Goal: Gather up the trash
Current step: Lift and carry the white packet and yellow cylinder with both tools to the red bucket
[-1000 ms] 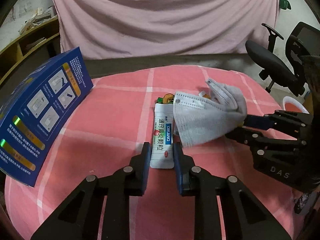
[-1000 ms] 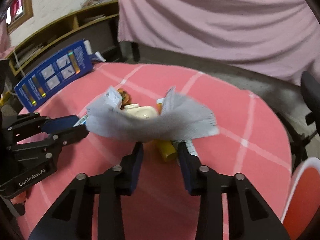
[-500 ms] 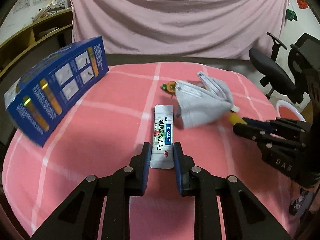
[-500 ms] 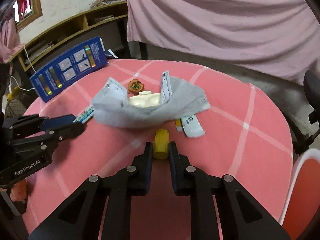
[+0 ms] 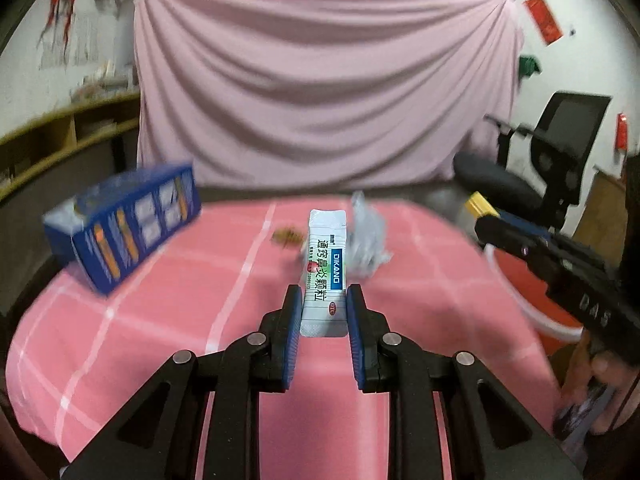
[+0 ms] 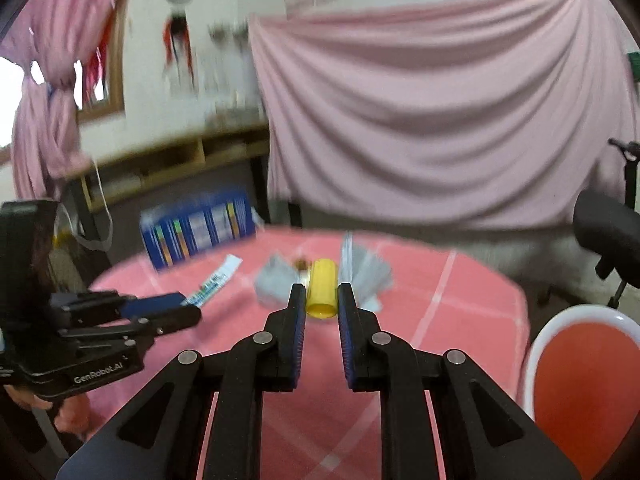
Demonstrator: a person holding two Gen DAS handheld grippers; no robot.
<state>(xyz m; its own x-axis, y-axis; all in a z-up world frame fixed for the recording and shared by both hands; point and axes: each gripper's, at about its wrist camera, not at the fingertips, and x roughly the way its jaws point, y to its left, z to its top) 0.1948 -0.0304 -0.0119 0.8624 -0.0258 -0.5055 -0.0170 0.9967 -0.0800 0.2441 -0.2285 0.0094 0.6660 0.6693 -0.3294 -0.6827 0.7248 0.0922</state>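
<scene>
Jaws of the left gripper point(image 5: 322, 312) clench a white sachet point(image 5: 325, 270) with a blue band and green print, held off the desk point(image 5: 168, 304) and pointing away. Jaws of the right gripper point(image 6: 319, 307) grasp a small yellow cylinder point(image 6: 321, 289), likewise raised. Beyond both, on the pink checked desk, lies a crumpled grey mask point(image 5: 366, 240) with a small orange scrap point(image 5: 286, 236) beside it, blurred. A blue box point(image 5: 124, 228) stands at the far left edge. A red bin point(image 6: 584, 364) with a white rim sits off the desk's right side, and a pink curtain point(image 5: 320, 92) hangs behind.
</scene>
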